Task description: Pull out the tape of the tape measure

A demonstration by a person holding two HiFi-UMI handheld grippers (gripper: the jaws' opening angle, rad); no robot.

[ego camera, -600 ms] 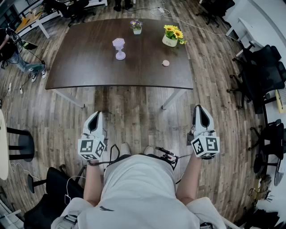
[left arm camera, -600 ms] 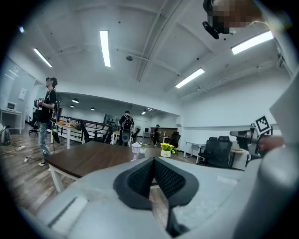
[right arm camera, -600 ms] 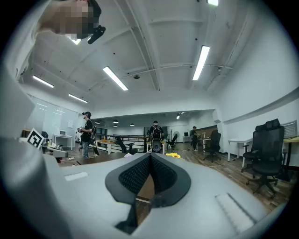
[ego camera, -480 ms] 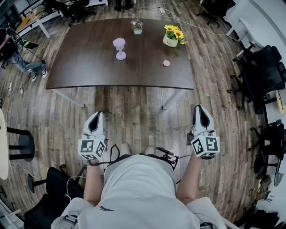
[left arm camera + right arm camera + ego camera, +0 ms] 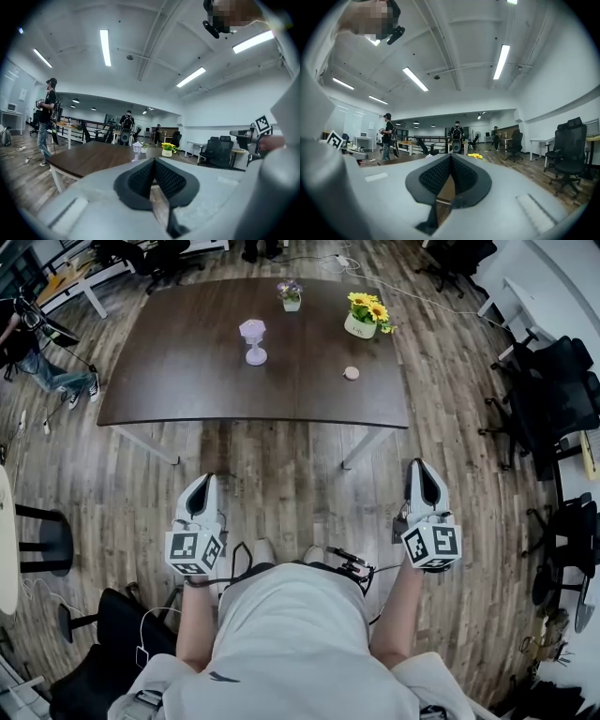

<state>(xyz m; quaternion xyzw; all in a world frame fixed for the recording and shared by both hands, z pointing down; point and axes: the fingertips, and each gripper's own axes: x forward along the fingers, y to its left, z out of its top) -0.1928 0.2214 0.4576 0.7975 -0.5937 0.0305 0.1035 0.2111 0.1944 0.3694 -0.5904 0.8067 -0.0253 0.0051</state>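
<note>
The tape measure was a small, round, pinkish disc lying on the dark table, toward its right side, near a white pot. That pot held yellow flowers. A smaller pot farther back held purple flowers. The left gripper and right gripper were clenched with nothing between the jaws, over the floor, well apart from the tape measure.
</note>
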